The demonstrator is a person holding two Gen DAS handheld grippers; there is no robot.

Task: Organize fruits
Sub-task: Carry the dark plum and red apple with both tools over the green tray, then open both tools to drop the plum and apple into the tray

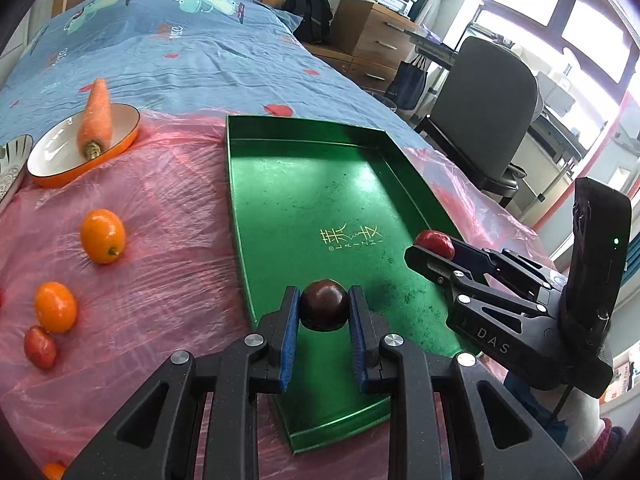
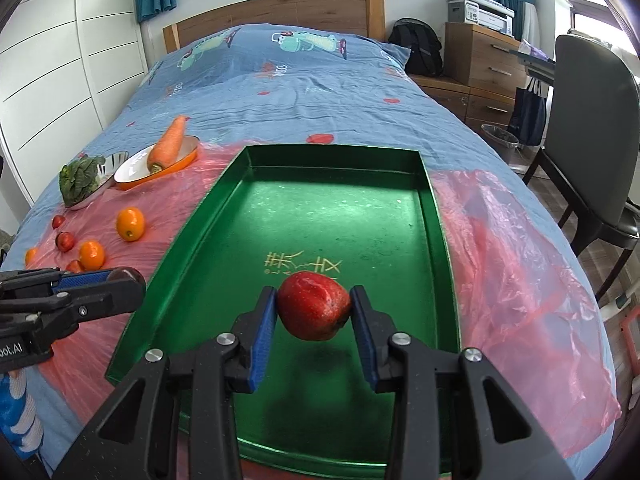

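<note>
A green tray (image 1: 312, 184) lies on pink plastic on the bed; it also shows in the right wrist view (image 2: 360, 216). My left gripper (image 1: 324, 308) is shut on a dark red round fruit (image 1: 324, 309) just above the tray's near left part. My right gripper (image 2: 314, 312) is shut on a bright red fruit (image 2: 314, 306) and holds it above the tray's middle; it shows in the left wrist view (image 1: 434, 244) at the tray's right edge. Two oranges (image 1: 103, 235) (image 1: 55, 307) and a small red fruit (image 1: 39, 347) lie on the plastic left of the tray.
An orange bowl (image 1: 52, 176) holds a carrot (image 1: 95, 120) at the back left. A second dish with leafy greens (image 2: 80, 180) stands beside it. More small fruits (image 2: 65, 240) lie on the plastic. A grey chair (image 2: 592, 128) and a wooden dresser (image 2: 484, 60) stand right of the bed.
</note>
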